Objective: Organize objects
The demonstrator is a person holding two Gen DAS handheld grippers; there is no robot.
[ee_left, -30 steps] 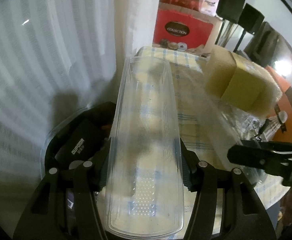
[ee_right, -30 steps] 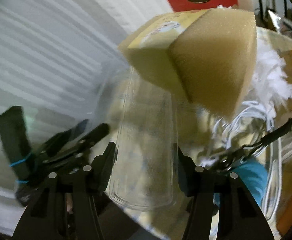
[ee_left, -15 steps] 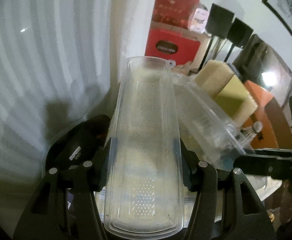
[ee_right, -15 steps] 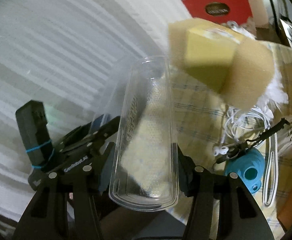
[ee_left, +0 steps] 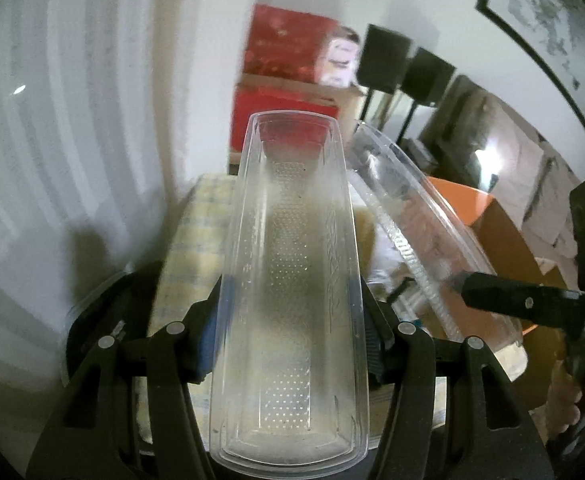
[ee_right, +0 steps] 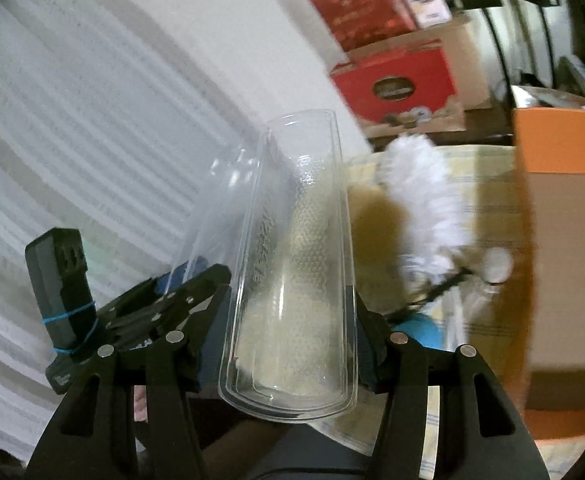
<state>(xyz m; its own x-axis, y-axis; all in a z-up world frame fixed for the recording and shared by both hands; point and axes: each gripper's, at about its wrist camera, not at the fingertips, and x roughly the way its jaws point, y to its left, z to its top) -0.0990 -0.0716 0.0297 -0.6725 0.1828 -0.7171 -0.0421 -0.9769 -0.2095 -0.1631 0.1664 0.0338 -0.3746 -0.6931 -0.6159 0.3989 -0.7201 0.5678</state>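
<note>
two wrist views, each filled by a long clear plastic tray half held lengthwise between black gripper fingers. in the left wrist view the left gripper (ee_left: pixel 292 332) is clamped on one clear plastic tray half (ee_left: pixel 288 280), which runs from the bottom centre up to mid frame. at right, the second clear half (ee_left: pixel 424 240) tilts away, pinched by the right gripper (ee_left: pixel 492 300) entering from the right edge. in the right wrist view the right gripper (ee_right: pixel 288 332) grips its clear shell (ee_right: pixel 292 264) at centre, and the left gripper (ee_right: pixel 164 300) sits at lower left. behind lie a checked tablecloth (ee_right: pixel 476 184), a white feather shuttlecock (ee_right: pixel 424 200) and an orange box (ee_right: pixel 564 240) at right. the two halves appear joined along one long edge, though the hinge is hard to see. judging by this, the step is closing or aligning them: keep both grips firm but gentle, since thin plastic flexes, and bring the rims together evenly, parallel, without twisting.
</note>
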